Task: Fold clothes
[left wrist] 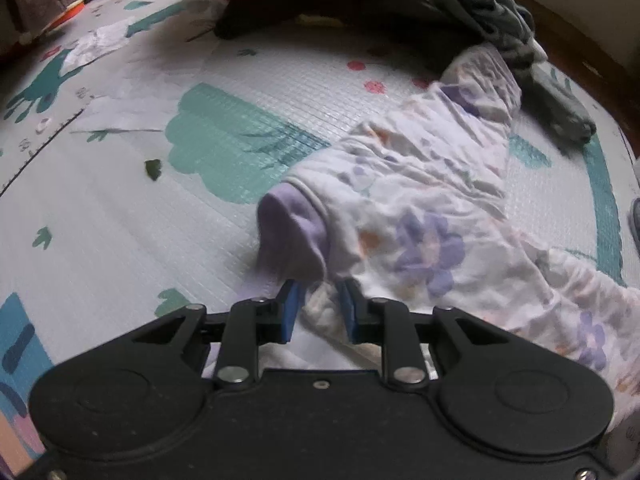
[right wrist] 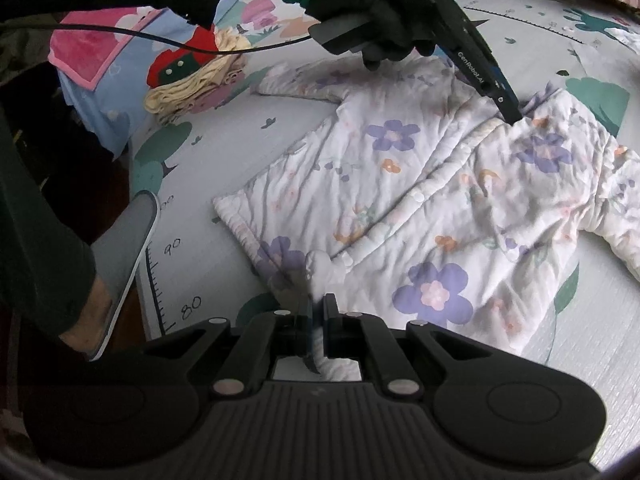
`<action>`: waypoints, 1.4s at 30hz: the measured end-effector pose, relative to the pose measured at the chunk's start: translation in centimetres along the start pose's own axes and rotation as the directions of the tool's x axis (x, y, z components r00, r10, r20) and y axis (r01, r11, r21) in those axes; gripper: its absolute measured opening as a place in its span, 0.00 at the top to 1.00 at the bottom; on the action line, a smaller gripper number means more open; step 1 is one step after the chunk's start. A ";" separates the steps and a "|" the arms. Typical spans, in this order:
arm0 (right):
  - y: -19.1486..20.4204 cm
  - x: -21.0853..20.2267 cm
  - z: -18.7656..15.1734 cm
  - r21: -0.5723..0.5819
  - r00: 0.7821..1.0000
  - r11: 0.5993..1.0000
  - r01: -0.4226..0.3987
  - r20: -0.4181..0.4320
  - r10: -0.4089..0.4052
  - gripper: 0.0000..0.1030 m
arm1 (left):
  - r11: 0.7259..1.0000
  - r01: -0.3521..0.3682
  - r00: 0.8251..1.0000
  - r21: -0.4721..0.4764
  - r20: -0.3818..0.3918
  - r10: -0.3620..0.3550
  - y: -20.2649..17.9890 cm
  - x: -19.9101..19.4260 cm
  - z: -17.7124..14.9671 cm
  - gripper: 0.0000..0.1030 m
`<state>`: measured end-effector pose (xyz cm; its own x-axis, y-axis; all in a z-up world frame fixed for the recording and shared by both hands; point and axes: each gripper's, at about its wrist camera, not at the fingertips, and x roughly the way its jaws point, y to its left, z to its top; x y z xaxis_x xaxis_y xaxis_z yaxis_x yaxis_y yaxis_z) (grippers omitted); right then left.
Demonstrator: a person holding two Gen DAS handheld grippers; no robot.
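A white quilted jacket printed with purple flowers lies spread on the play mat, front up in the right wrist view. Its lilac cuff rises just ahead of my left gripper, whose blue pads hold bunched white fabric between them. From the right wrist view, that left gripper pinches the jacket at its collar, held by a gloved hand. My right gripper is shut on the jacket's bottom hem corner, and fabric passes down between its fingers.
Grey and dark garments are heaped at the mat's far edge. Folded pink-and-blue cloth and a cream knit sit at the left. A person's foot in a grey slipper stands on the mat edge. A cable hangs above.
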<state>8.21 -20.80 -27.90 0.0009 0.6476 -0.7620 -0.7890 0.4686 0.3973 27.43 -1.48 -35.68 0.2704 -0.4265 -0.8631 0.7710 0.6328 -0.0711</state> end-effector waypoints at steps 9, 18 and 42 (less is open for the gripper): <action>-0.2 -0.1 -0.1 -0.002 1.000 1.000 0.006 0.001 -0.006 0.93 | 0.998 0.034 0.999 -0.054 0.017 -0.034 0.6 -1.0 -0.2 0.96; 0.8 -1.6 0.5 -0.065 0.998 0.998 -0.024 0.058 0.028 0.93 | 0.998 0.014 0.993 -0.059 0.122 -0.007 1.4 -5.0 0.9 0.97; 7.3 6.6 1.7 -0.421 0.981 0.898 0.130 -0.080 -0.179 0.93 | 0.992 -0.095 0.993 -0.083 0.056 0.100 1.7 -4.2 -0.4 0.97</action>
<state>3.49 -12.06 -29.11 0.0934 0.5033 -0.8590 -0.9668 0.2519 0.0425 27.35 1.63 -32.38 0.3778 -0.3966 -0.8367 0.6915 0.7217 -0.0298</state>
